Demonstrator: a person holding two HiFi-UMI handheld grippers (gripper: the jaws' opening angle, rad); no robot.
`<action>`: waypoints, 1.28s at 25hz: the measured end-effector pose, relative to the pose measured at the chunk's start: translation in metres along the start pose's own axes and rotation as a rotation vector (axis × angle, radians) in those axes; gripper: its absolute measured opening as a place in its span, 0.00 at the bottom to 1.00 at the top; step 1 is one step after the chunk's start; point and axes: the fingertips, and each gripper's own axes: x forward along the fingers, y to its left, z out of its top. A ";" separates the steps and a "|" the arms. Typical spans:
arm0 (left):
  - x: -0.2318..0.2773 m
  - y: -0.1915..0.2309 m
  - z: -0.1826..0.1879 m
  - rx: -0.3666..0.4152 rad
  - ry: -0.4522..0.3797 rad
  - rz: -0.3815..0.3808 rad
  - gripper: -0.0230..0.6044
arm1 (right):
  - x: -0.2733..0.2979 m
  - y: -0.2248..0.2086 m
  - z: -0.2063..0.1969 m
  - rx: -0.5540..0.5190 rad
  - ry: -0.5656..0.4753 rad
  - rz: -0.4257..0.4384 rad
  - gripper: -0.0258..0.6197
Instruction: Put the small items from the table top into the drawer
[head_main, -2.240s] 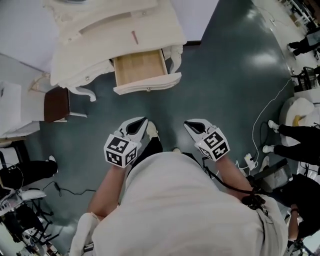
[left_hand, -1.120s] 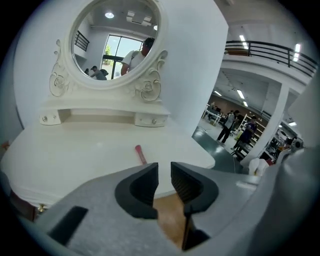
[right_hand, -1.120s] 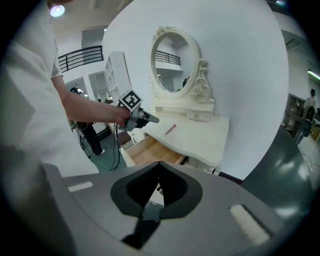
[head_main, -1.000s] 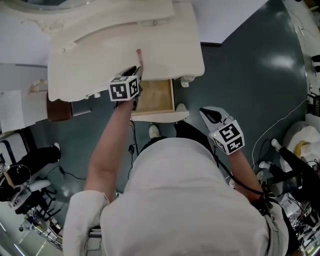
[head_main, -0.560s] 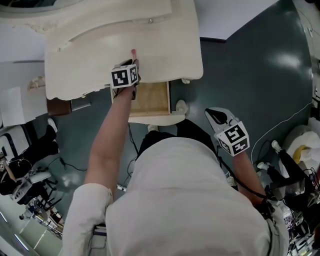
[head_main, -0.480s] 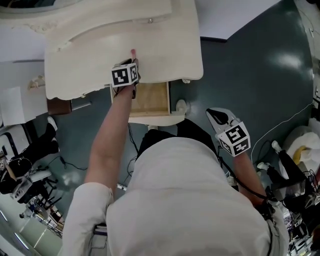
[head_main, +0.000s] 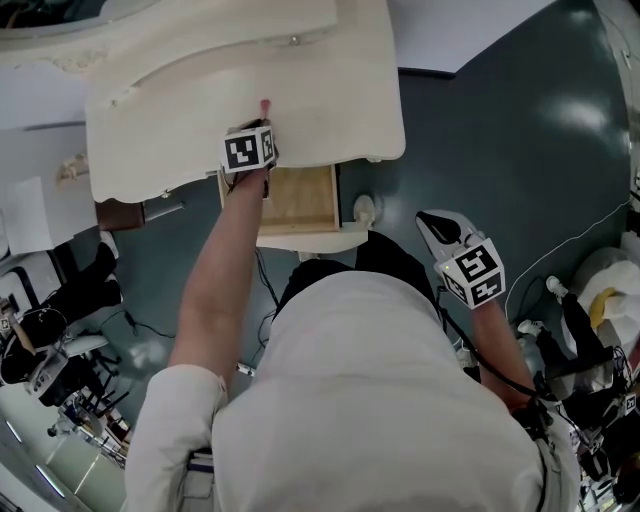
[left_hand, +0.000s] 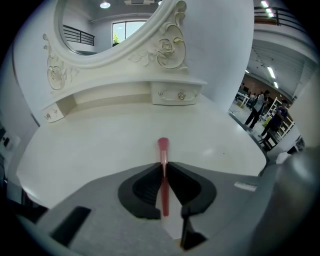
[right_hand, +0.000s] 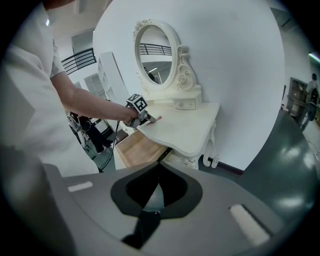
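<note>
A thin pink stick (left_hand: 163, 150) lies along the white dressing-table top (left_hand: 100, 145), near its front edge. My left gripper (left_hand: 163, 167) is shut on the stick, whose pink tip pokes out ahead of the jaws. I cannot tell whether the stick still touches the table. In the head view the left gripper (head_main: 262, 128) sits over the table's front edge, the pink stick (head_main: 264, 105) pointing away from it. Just below it the wooden drawer (head_main: 295, 198) stands pulled open. My right gripper (head_main: 432, 220) hangs low beside my body, shut and holding nothing; its own view shows the right gripper (right_hand: 159, 172) facing the table.
An oval mirror (right_hand: 155, 55) with a small drawer unit (left_hand: 175, 93) stands at the back of the table. A dark stool (head_main: 120, 212) is at the table's left. Cables and equipment (head_main: 60, 390) lie on the green floor. People stand far right (left_hand: 262, 107).
My left arm has reached from beside my body up to the table top and onto the pink stick. Over the last half second it has hardly moved; the right gripper drifted slightly right.
</note>
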 end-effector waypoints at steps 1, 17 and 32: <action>0.000 0.001 0.000 0.000 0.000 0.002 0.11 | 0.001 0.001 0.000 -0.002 0.001 0.001 0.04; -0.054 0.009 -0.025 0.014 -0.082 -0.116 0.11 | 0.031 0.057 0.024 -0.053 -0.014 0.005 0.04; -0.095 0.020 -0.120 0.042 -0.037 -0.244 0.11 | 0.058 0.141 0.026 -0.065 -0.025 -0.033 0.04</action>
